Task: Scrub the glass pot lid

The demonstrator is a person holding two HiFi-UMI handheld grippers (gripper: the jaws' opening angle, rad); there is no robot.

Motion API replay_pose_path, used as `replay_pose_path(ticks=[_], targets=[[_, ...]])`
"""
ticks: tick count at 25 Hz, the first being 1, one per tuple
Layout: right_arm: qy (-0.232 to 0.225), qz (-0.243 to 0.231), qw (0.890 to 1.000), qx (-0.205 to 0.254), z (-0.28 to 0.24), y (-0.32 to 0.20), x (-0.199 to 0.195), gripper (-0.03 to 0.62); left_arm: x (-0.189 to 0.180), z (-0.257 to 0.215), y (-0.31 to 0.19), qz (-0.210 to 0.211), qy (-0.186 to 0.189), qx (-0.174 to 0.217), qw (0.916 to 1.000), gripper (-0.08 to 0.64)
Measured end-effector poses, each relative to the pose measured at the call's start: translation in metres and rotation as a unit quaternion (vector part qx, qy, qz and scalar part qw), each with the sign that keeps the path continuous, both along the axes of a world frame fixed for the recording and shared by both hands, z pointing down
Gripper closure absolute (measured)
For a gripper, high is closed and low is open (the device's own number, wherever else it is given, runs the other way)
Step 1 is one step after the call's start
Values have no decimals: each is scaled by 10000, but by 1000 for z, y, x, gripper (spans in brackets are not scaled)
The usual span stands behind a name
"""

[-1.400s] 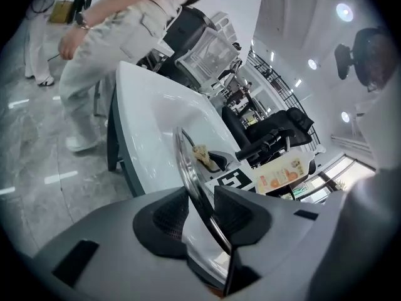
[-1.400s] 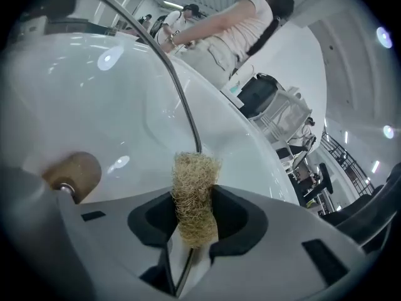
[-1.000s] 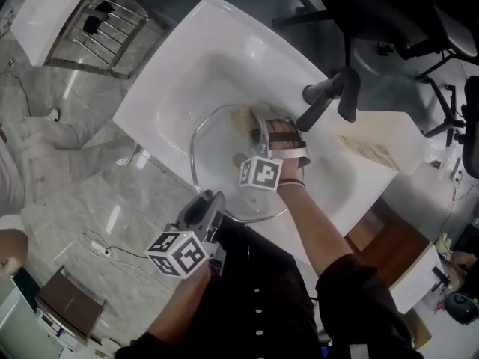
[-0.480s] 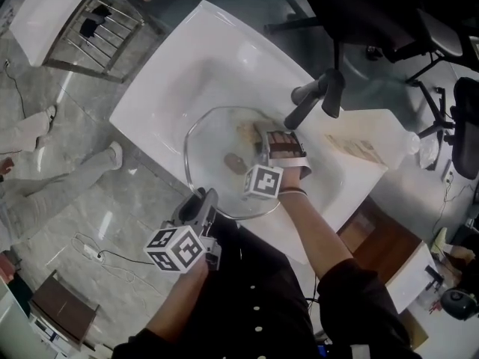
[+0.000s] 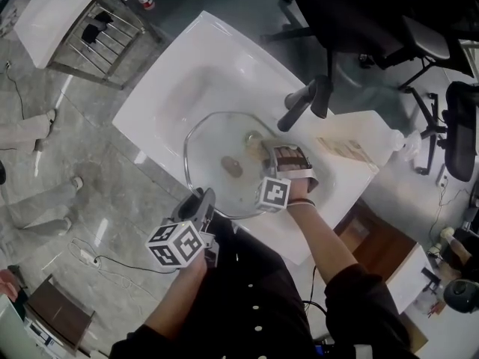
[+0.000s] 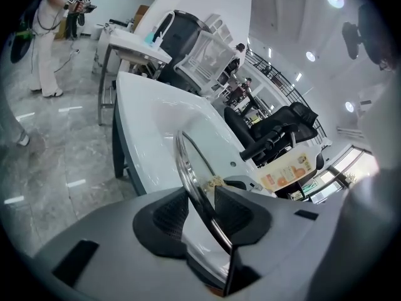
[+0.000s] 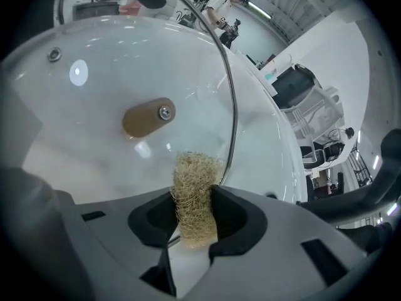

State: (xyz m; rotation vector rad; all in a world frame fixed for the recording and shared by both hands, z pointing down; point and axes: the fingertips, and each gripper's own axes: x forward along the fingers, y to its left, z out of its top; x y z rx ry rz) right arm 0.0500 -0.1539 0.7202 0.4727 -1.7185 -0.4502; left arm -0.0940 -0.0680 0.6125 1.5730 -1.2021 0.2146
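Glass pot lid: tilted over a white sink, brown knob at its centre.
Left hand-held gripper: jaws clamped on the lid's near rim (the metal band runs straight between the pads).
Right hand-held gripper: closed on a straw-coloured fibrous scrub pad.
Scrub pad: against the glass, just inside the right rim.
Faucet: dark, at the sink's far right, beyond the lid.

Office-like lab — swivel chairs; freestanding sink.
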Motion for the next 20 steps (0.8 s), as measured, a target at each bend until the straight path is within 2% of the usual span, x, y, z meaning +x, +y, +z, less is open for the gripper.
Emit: replay_pose_path(ticks=[6,13,18,20], targets=[[319,13,9988,-380,-1,19,19,446,0,0,-1,-13,-9,10,10000,411],[441,-146,9968,-644,-6,37,28,446,1,0,1,-12,-57,-18,10000,413],[454,-233,9962,-700,-7,39,29,446,2,-1,0,-3,-53,-10,10000,413],[315,-180,9982,-487,-13,33,24,445,1,-1,1,-14,-41,-30,10000,413]])
